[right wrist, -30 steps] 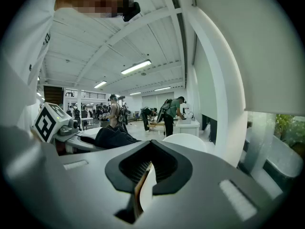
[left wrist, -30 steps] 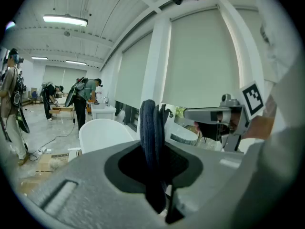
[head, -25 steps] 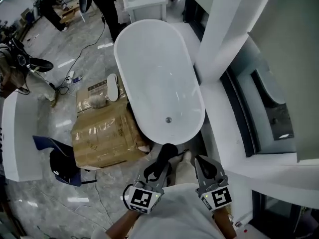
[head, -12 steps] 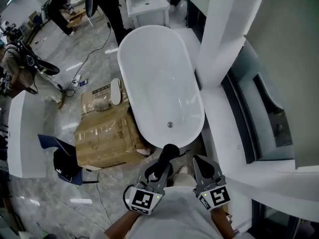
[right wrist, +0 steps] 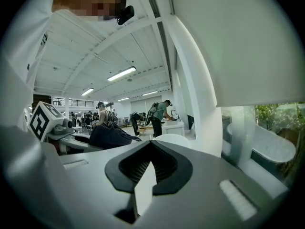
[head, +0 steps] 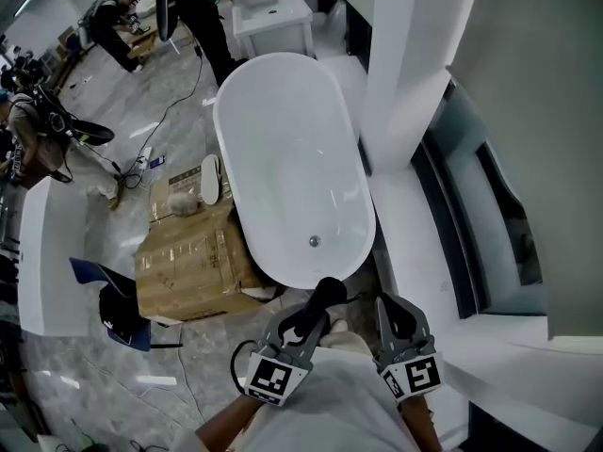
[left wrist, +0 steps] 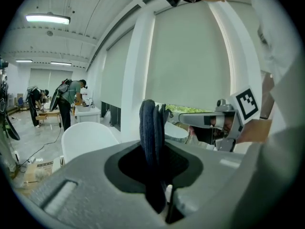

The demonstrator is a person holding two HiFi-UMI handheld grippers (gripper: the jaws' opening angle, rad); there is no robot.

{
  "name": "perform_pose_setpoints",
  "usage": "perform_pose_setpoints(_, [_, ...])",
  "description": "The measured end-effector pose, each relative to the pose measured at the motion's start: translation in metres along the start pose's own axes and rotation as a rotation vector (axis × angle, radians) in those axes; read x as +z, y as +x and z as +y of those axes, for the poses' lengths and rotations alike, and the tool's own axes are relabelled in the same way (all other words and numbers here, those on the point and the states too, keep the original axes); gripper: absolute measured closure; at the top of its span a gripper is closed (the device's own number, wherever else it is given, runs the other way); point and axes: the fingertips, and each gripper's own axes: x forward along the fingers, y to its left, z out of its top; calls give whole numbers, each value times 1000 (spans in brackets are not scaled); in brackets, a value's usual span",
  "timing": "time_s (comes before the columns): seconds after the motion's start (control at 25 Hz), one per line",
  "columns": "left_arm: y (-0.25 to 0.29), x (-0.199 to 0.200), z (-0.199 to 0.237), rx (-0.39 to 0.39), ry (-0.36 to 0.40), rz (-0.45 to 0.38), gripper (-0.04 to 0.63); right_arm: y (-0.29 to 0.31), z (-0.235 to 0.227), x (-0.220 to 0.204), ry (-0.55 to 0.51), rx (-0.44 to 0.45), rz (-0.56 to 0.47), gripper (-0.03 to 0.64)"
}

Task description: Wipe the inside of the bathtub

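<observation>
Though still outside — cloth [head: 327, 292] nearer bathtub [head: 287, 149]

This looks like a big showroom hall for bathroom goods, not a home: a free-standing white bathtub [head: 283, 149] stands on a glossy stone floor [head: 113, 365] just ahead of the left tool [head: 308, 320], and a second tub [right wrist: 269, 149] shows behind glass to its right. Front-left of the tool lie a wrapped cardboard box [head: 193, 252] and loose cables [head: 174, 92], and further ahead people [head: 203, 8] work under strip lights [left wrist: 47, 18].
</observation>
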Motion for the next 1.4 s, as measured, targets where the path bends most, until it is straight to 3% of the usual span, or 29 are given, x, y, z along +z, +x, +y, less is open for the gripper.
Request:
perform_pose_setpoints(0.24, [31, 10, 18, 1, 5, 8, 512, 26, -23, -2, 40, -5, 23, 612])
perform_pose_setpoints(0.48, [77, 7, 72, -35, -15, 32, 512, 86, -39, -2, 27, -25, 54, 612])
perform_pose_setpoints(0.88, [136, 33, 216, -88, -47, 8, 512, 231, -48, 13, 20, -96, 91, 612])
perform_pose_setpoints(1.08, [161, 25, 272, -89, -36, 27, 512, 283, -37, 11, -14, -51, 140, 612])
perform_pose_setpoints(1.4, [200, 22, 305, -64, 7, 4, 518, 332, -55, -8, -32, 19, 172, 612])
